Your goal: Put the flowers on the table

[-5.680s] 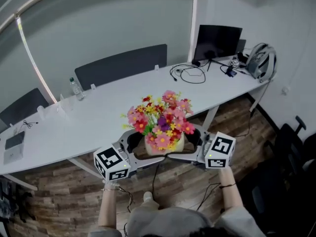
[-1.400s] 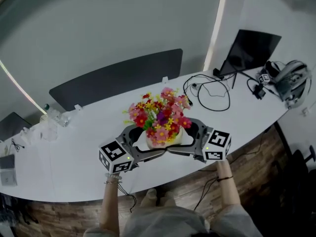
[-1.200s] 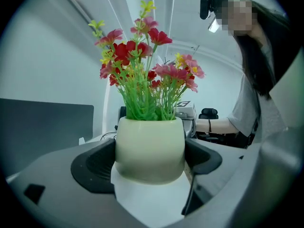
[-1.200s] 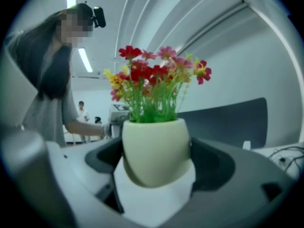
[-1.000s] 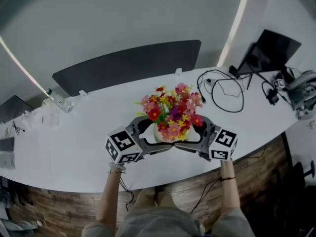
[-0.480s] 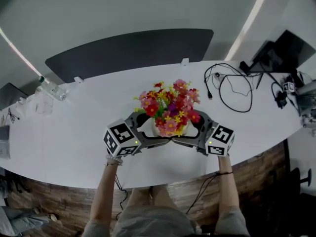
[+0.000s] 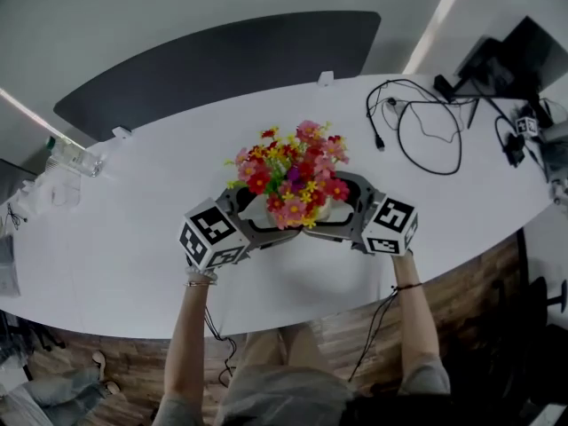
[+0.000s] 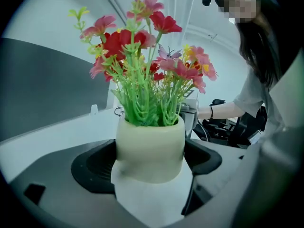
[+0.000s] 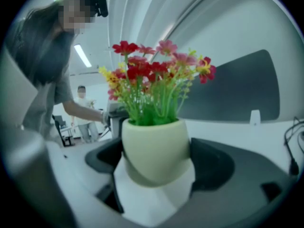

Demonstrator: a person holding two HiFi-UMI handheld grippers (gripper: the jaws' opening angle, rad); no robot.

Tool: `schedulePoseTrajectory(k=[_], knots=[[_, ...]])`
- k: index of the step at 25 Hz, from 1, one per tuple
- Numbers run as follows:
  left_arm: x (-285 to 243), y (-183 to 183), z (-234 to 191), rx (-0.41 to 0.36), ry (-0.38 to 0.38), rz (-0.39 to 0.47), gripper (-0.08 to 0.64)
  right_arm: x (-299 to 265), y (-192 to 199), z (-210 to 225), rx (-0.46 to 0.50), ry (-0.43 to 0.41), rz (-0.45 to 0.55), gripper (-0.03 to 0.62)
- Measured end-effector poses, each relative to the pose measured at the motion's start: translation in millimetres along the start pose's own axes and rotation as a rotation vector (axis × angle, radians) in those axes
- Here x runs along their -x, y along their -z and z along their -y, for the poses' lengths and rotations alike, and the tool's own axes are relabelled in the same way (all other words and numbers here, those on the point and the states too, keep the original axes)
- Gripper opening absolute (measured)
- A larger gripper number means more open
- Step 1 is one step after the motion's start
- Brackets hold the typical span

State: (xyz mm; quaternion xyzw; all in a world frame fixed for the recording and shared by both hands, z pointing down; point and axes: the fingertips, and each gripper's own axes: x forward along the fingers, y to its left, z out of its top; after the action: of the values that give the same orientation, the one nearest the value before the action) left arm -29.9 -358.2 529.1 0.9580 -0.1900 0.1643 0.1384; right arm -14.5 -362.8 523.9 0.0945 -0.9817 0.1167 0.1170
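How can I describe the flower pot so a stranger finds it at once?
Look at the long white table, near its middle. There the left gripper and right gripper clamp a cream pot; it alone carries red, pink and yellow flowers.

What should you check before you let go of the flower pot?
1. Left gripper and right gripper both clamp the flower pot: ok.
2. White table around the pot is bare: ok.
3. Cables lie well apart from the pot: ok.
4. Pot stands upright: cannot tell; it looks tilted in the right gripper view.
5. Pot's base touches the table: cannot tell.
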Motion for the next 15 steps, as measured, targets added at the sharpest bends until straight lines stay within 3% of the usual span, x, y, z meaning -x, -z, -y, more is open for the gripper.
schedulePoseTrajectory(k=[15], knots=[[-11,30,-14,0.028,-0.033,-0.024,0.446,-11,31,14,-0.007,0.021,-0.054,0.446]])
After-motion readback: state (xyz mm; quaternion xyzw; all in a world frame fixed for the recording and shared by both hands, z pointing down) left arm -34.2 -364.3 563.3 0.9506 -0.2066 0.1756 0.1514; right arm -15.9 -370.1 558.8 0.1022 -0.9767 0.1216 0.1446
